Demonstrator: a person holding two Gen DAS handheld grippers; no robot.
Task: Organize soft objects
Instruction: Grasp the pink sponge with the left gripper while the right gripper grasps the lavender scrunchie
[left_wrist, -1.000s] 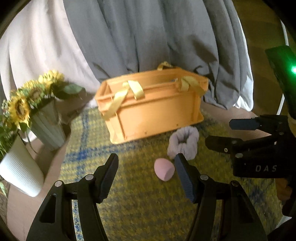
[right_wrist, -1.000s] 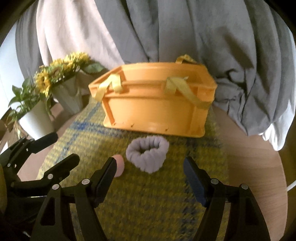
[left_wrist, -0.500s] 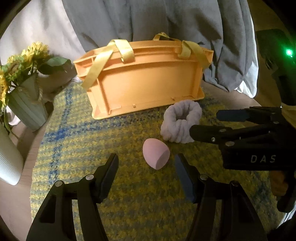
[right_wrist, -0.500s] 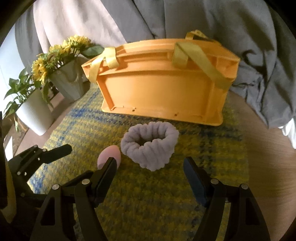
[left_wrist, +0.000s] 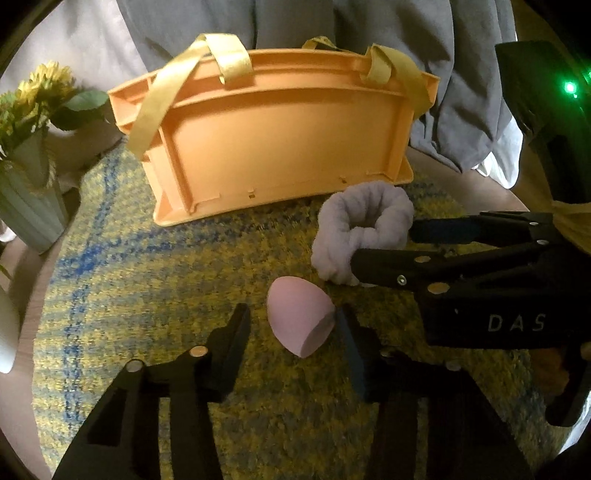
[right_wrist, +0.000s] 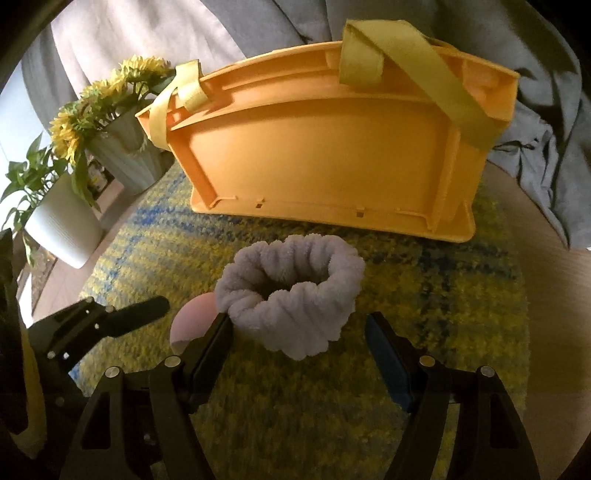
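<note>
Now lower and nearer than before. Left hand-held gripper (left_wrist: 291, 325) closing around pink sponge (left_wrist: 297, 319) on bench mat (left_wrist: 147, 288), not yet pinching. Right hand-held gripper (right_wrist: 299, 332) closing, spread around lilac scrunchie (right_wrist: 291, 291) before orange crate (right_wrist: 332, 158).

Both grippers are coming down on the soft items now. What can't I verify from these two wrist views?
- Orange crate interior: both views look at its front wall, so its contents are hidden.
- Pink sponge, right wrist view: mostly covered by the right gripper's near finger and the lavender scrunchie.
- Scrunchie's right side, left wrist view: covered by the right gripper.
- Left gripper, jaws closing: whether the far pad touches the sponge is unclear.
</note>
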